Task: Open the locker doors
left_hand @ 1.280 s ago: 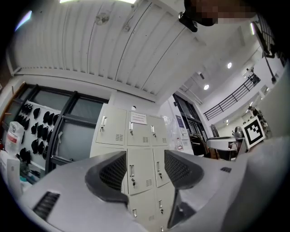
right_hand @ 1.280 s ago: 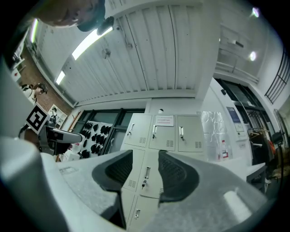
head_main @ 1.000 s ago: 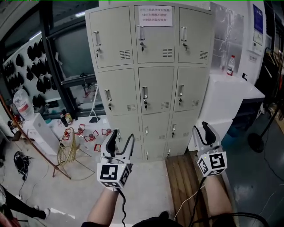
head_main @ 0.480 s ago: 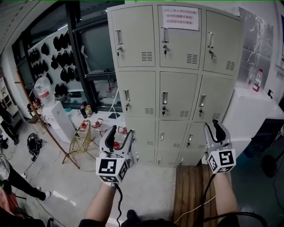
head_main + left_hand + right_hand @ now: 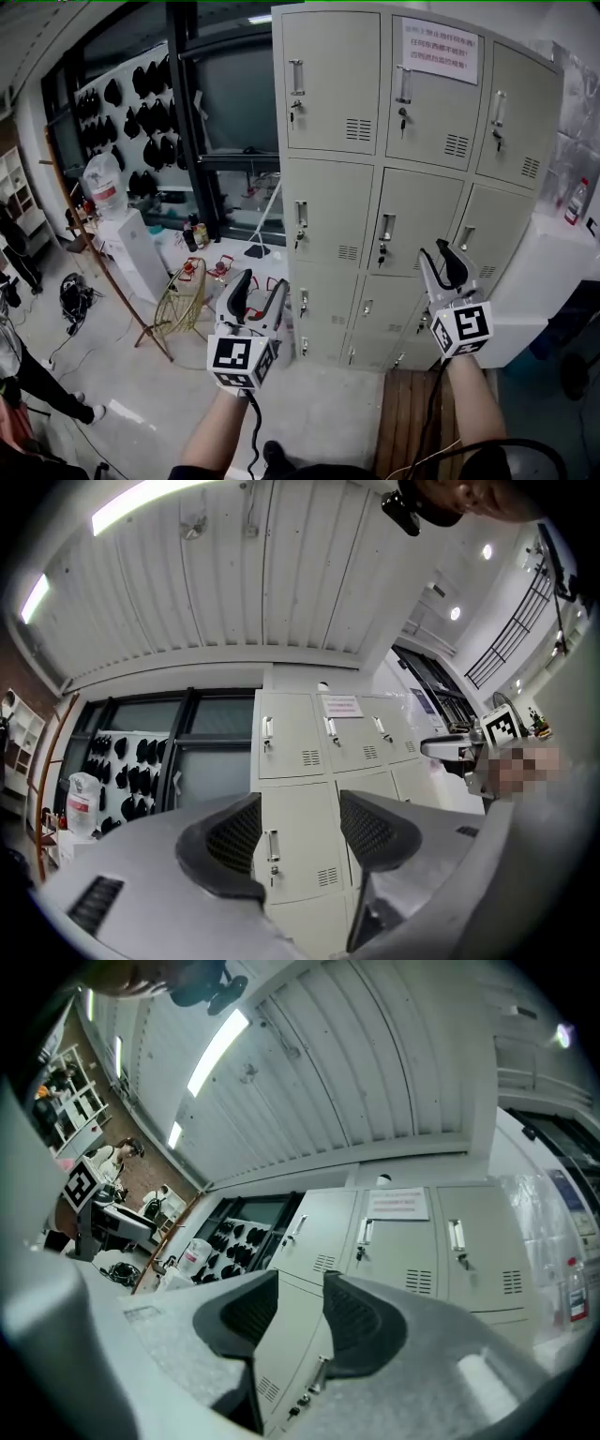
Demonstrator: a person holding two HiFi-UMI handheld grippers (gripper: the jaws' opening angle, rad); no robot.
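A beige locker cabinet [image 5: 412, 187] stands ahead, three columns wide, with every visible door shut. A paper notice [image 5: 439, 49] is stuck on the top middle door. My left gripper [image 5: 260, 289] is held out low in front of the left column, open and empty. Through its gap [image 5: 300, 832] I see the middle-row left door's handle [image 5: 273, 844], still some way off. My right gripper [image 5: 441, 261] is raised before the middle row of the right-hand columns, open with a narrow gap [image 5: 298, 1321] and nothing in it. A door handle [image 5: 319, 1372] shows below its jaws.
A white cabinet [image 5: 548, 272] with a bottle [image 5: 576, 202] on top stands right of the lockers. A wooden pallet [image 5: 412, 422] lies on the floor before them. To the left are a wire stand [image 5: 183, 305], a white unit [image 5: 131, 253] and a person's legs [image 5: 28, 384].
The lockers have slid to the right of the head view and grown larger. Both grippers have moved toward them, the right one higher in frame. All doors remain shut.
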